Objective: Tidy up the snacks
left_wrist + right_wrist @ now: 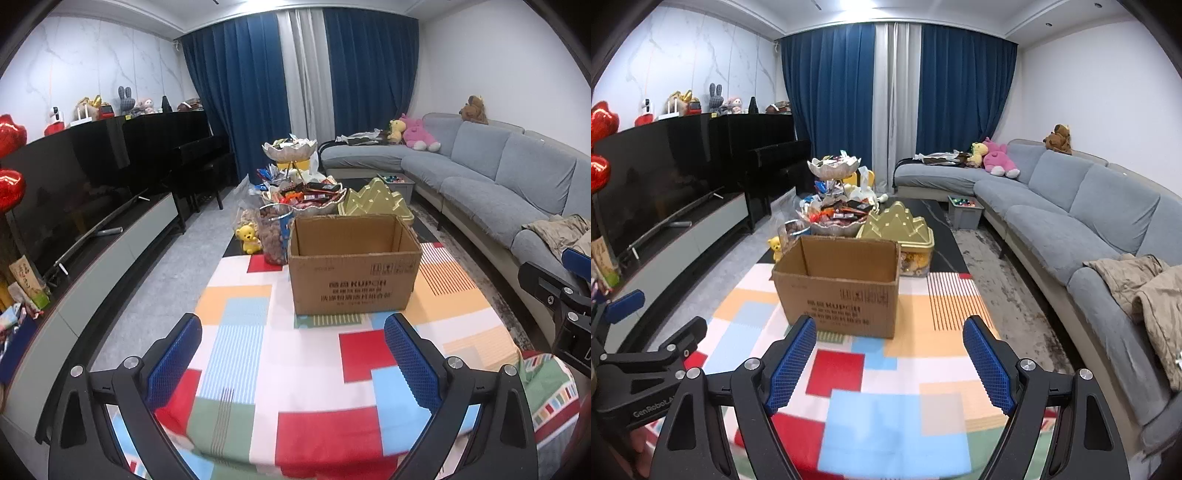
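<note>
Open box (352, 264) mid-table, printed "KUPOH" (smaller lines unreadable). Left gripper (293, 365) and right gripper (889, 363) both spread wide, empty; "GenRobot" on left one's body.

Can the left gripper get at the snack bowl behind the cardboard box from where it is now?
Probably not directly: the open left gripper faces the cardboard box, which stands between it and the snack bowl.

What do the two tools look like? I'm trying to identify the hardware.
Both the left tool and the right tool look alike: matte black angular linkage arms with silver round bolts, and two fingers faced with blue diamond-textured pads. White "GenRobot" lettering marks the left tool's body in the right wrist view. No cables or sleeves show.
</note>
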`<state>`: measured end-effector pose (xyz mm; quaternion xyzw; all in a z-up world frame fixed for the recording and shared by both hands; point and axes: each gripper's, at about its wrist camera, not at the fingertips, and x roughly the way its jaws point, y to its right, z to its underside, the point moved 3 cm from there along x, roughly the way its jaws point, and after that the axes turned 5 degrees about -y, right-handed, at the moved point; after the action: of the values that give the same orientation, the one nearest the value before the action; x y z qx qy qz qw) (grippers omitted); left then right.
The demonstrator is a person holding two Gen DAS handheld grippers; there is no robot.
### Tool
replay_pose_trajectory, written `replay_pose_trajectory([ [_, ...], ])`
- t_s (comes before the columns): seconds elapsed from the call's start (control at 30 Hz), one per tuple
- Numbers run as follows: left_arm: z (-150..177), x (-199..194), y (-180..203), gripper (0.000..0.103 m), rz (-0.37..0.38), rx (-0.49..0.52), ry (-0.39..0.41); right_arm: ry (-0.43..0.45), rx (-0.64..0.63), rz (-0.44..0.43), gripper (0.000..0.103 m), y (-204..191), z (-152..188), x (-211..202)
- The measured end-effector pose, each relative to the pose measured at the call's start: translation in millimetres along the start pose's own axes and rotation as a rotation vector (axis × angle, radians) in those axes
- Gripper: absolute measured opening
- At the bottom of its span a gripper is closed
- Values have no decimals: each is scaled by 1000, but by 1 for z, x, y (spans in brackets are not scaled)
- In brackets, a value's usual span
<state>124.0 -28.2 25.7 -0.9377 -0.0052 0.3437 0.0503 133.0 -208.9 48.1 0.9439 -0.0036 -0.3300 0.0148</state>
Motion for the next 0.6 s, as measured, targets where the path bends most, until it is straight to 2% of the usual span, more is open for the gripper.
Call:
replay_pose_trajectory([
  [0.17, 15, -18, -2, 101, 8, -14, -2, -19, 19, -16, 82, 0, 18, -17],
  [0.6, 54, -57, -10, 102, -6, -22, -4, 0, 19, 6, 82, 3, 43, -57],
])
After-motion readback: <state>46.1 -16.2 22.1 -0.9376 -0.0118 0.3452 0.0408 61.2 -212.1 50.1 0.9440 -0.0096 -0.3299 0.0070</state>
